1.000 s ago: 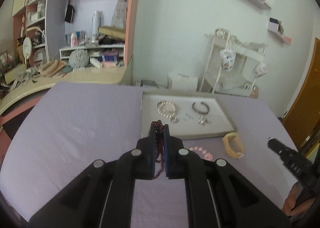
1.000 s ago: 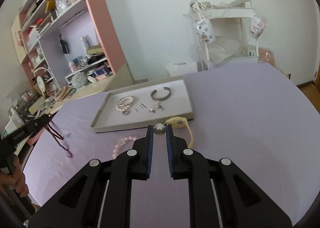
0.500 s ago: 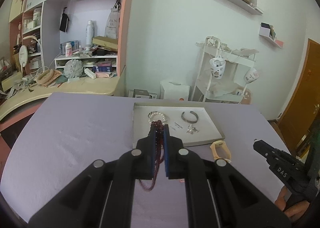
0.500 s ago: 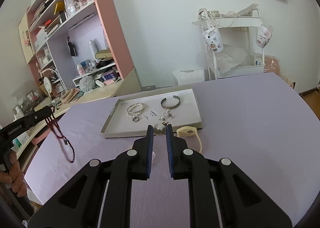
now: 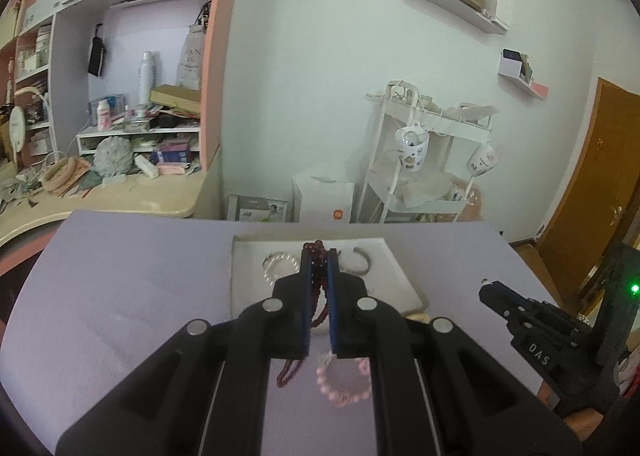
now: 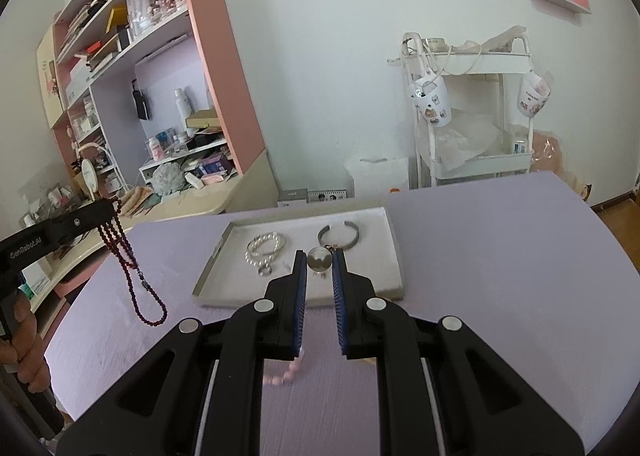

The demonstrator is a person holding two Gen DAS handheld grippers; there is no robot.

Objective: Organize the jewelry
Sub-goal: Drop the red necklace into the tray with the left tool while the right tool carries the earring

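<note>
The purple table point(image 6: 500, 256) lies bare to the right of the grey tray point(image 6: 394, 256) and along its left side; the near strip is broken only by the pink bead bracelet point(image 5: 344, 380). Inside the tray the pearl bracelet point(image 6: 264, 246) and silver cuff point(image 6: 340, 234) crowd the middle; its right part is open; a dark red bead necklace point(image 6: 132, 276) dangles over the table's left edge.

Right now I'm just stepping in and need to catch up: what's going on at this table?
A person is sorting jewelry with a handheld gripper in each hand. The left gripper has its jaws shut on a dark red bead necklace, which dangles above the purple tablecloth. The right gripper holds a small round silver piece over the grey tray. A pearl bracelet and a silver cuff lie in the tray; a pink bead bracelet lies outside it on the cloth.
</note>
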